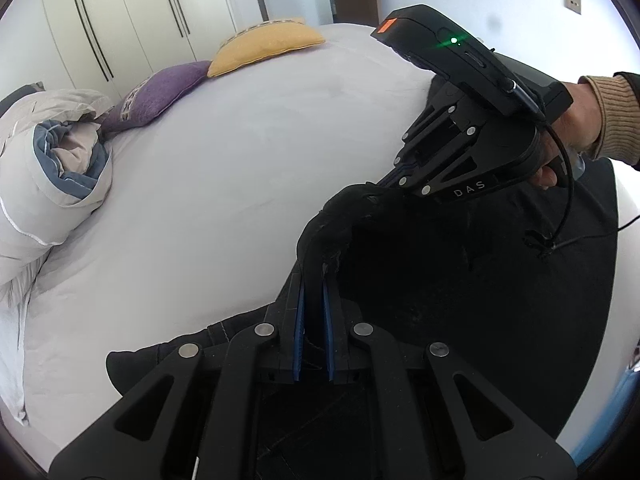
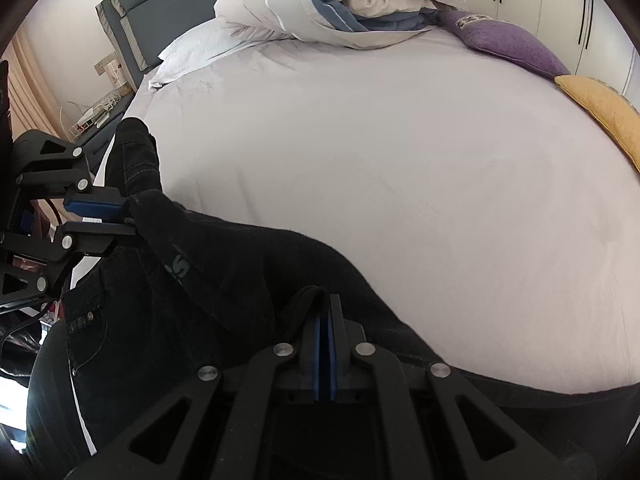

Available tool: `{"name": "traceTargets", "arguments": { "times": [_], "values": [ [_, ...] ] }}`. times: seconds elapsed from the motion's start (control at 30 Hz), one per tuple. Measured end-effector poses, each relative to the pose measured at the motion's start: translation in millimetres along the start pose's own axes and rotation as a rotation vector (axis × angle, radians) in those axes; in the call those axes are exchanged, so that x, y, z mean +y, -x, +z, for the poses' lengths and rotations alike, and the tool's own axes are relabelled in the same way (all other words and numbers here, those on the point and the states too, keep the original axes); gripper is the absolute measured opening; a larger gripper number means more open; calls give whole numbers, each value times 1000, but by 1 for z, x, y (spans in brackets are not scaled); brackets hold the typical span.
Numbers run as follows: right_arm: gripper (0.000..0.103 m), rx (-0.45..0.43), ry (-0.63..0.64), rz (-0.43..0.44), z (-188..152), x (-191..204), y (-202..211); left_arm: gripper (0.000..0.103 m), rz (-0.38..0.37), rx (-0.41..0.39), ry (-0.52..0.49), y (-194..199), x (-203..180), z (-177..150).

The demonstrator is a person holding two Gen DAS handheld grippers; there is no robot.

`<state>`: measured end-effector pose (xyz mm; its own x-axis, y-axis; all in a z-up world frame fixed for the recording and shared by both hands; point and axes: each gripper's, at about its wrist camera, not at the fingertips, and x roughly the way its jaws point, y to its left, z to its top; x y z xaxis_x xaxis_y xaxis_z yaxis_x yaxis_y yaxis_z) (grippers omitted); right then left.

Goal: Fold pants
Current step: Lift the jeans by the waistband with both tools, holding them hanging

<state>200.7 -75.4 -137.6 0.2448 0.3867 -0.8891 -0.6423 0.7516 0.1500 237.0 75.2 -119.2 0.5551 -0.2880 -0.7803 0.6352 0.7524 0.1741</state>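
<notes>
Black pants lie partly on the bed, with one edge lifted between both grippers. In the left wrist view, my left gripper is shut on a bunched black fold that rises from its blue pads. My right gripper, held by a hand in a tan ribbed sleeve, is shut on the same raised edge further along. In the right wrist view, the right gripper pinches a black fabric loop. The left gripper comes in from the left and clamps the pants near a stitched seam.
The bed has a pale lilac sheet. A rolled white and blue duvet sits at its head, beside a purple cushion and a yellow cushion. Wardrobe doors stand behind. A cluttered bedside table is beside the headboard.
</notes>
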Motion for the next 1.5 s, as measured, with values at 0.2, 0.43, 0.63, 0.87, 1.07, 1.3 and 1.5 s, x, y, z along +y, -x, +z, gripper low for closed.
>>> {"name": "traceTargets", "arguments": {
  "times": [0.2, 0.43, 0.63, 0.87, 1.07, 1.3, 1.5],
  "values": [
    [4, -21, 45, -41, -42, 31, 31, 7, -30, 16, -42, 26, -39, -39],
    [4, 39, 190, -103, -97, 68, 47, 7, -10, 70, -120, 52, -81, -94],
    [4, 46, 279, -129, -123, 105, 56, 7, 17, 113, -201, 67, -117, -135],
    [4, 107, 504, -219, -165, 161, 54, 6, -24, 148, -207, 84, -141, -177],
    [4, 146, 558, -222, -195, 183, 45, 7, -58, 192, -257, 94, -171, -215],
    [4, 140, 595, -242, -194, 193, 45, 7, -72, 201, -275, 106, -183, -230],
    [4, 158, 634, -255, -203, 204, 40, 7, -98, 220, -300, 111, -191, -236]
  ]
}}
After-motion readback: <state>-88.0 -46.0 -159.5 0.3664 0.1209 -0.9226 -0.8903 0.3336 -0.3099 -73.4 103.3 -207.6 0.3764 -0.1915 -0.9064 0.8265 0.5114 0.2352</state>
